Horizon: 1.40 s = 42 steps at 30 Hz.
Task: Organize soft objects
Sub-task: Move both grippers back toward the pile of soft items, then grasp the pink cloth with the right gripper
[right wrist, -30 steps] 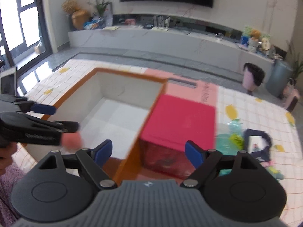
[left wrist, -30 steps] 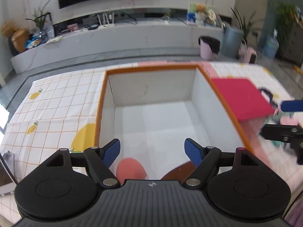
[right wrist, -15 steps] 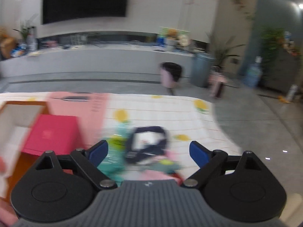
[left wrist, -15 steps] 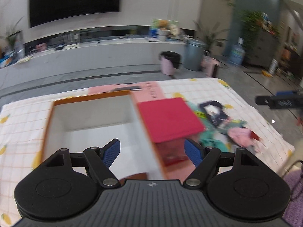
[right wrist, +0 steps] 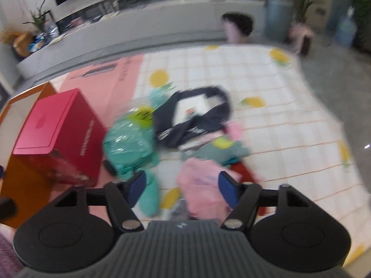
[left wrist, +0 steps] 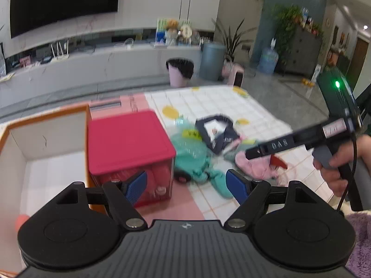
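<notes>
Right wrist view, right tongs (right wrist: 182,186) closing over pink garment (right wrist: 204,190), nothing clamped, left tongs (left wrist: 186,185) apart, empty, red box (right wrist: 58,136) at ten o'clock.

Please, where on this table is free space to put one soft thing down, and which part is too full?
Free: the checked tablecloth beyond and right of the navy bag, and the white floor of the orange-rimmed box. Crowded: the strip between the red-lidded container and the pink cloth, where the teal wrapped bundle and other soft things overlap.
</notes>
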### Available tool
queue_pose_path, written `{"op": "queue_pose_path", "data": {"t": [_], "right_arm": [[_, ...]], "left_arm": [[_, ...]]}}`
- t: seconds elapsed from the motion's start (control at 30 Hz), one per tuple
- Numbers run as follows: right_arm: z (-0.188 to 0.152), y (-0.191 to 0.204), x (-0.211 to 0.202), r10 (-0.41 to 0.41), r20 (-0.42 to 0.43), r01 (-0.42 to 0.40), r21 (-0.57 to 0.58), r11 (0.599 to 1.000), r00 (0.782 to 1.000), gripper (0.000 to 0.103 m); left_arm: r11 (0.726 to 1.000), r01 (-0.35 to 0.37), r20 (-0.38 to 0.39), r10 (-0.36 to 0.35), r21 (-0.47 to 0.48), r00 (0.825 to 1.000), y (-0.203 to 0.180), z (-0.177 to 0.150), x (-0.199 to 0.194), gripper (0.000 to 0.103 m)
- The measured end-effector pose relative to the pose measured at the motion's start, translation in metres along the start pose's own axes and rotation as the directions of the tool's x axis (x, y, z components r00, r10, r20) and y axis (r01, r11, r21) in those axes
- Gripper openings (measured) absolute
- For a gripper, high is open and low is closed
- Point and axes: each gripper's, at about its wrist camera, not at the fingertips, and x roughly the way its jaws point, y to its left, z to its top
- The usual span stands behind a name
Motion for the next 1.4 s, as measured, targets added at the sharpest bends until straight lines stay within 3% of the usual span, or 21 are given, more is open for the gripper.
{"op": "queue_pose_path", "data": {"t": [0.1,0.27,0.33,0.47,0.67,0.77,0.83,0.93,1.07,1.2,1.3,1.4], "right_arm": [[0.003,0.003,0.02,0.061,-0.059,-0.06,0.012,0.998,0.996,0.06],[0.0,0.005,0.043,-0.013,-0.138,0.014,0.002,1.0,0.99,0.06],[-0.001,0.002,0.05,-0.032,-0.16,0.033,0.009,0.999,0.987,0.055],[-0.002,0.0,0.055,-0.067,-0.174,0.068,0.001,0.998,0.982,0.055],[-0.002,-0.012,0.065,-0.114,-0.192,0.122,0.031,0.992,0.975,0.029],[-0.003,-0.015,0.066,-0.13,-0.197,0.138,0.03,0.99,0.972,0.019],[-0.003,-0.019,0.065,-0.122,-0.194,0.135,0.055,0.989,0.973,0.007],[-0.004,-0.021,0.064,-0.13,-0.194,0.144,0.064,0.987,0.972,0.001],[-0.005,-0.026,0.06,-0.094,-0.193,0.116,0.104,0.988,0.977,0.0],[-0.005,-0.03,0.043,-0.093,-0.145,0.113,0.132,0.985,0.985,0.0],[-0.005,-0.034,0.022,-0.129,-0.092,0.141,0.142,0.98,0.987,0.0],[-0.007,-0.043,0.01,-0.199,-0.07,0.207,0.142,0.968,0.978,0.001]], "left_arm": [[1.0,0.004,-0.009,-0.004,0.017,1.0,-0.001,-0.008,0.006,0.091],[0.997,0.022,0.033,-0.025,0.074,0.999,-0.002,-0.021,-0.002,0.091],[0.995,0.026,0.038,-0.029,0.093,0.999,-0.003,-0.024,-0.004,0.091],[0.983,0.101,0.052,-0.11,0.153,0.993,-0.01,-0.032,-0.007,0.091],[0.958,0.095,0.099,-0.126,0.269,0.987,-0.031,-0.04,-0.017,0.091],[0.954,0.129,0.066,-0.152,0.269,0.986,-0.033,-0.041,-0.015,0.091],[0.957,0.149,0.047,-0.166,0.249,0.985,-0.032,-0.041,-0.012,0.091],[0.967,0.154,0.008,-0.159,0.205,0.987,-0.029,-0.038,-0.004,0.091],[0.968,0.176,-0.041,-0.171,0.178,0.984,-0.027,-0.036,0.008,0.091],[0.959,0.184,-0.051,-0.177,0.217,0.983,-0.038,-0.033,0.023,0.091],[0.961,0.156,-0.09,-0.138,0.228,0.986,-0.051,-0.033,0.042,0.091],[0.956,0.189,-0.125,-0.164,0.225,0.979,-0.064,-0.035,0.06,0.091]]}}
